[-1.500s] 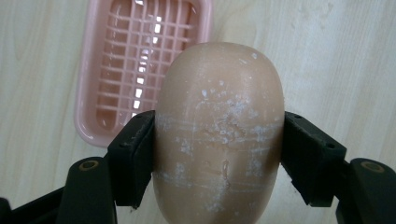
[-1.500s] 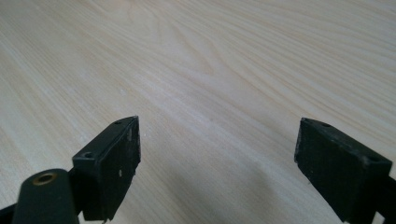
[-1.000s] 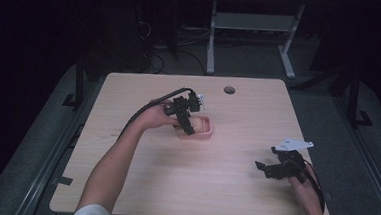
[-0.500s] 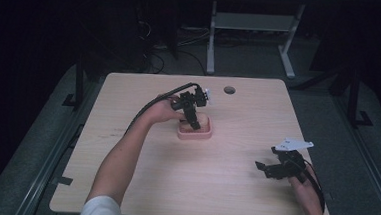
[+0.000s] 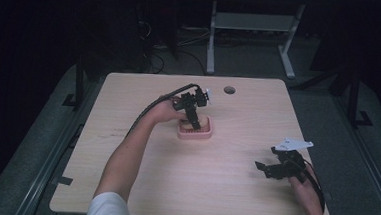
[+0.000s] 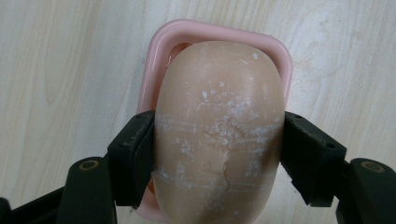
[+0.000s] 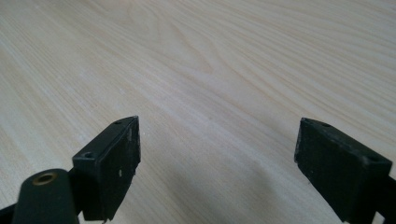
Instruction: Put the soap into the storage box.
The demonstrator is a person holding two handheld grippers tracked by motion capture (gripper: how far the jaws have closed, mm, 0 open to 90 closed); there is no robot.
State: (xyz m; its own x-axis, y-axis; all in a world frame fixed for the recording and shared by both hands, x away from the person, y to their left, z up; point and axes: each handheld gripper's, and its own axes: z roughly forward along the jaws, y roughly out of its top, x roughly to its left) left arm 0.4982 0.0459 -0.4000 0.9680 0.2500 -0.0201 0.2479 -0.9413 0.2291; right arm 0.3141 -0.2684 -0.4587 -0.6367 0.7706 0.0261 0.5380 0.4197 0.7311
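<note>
The soap [image 6: 219, 135] is being held across its short sides by the left gripper [image 6: 218, 158], directly above the dish [image 6: 161, 44], while the right gripper [image 7: 217, 163] is being kept wide open.

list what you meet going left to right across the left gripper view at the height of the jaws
Pale wooden table → left black jaw pad → beige oval bar of soap, clamped between the jaws over the pink rounded plastic soap dish → right black jaw pad → more of the table.
</note>
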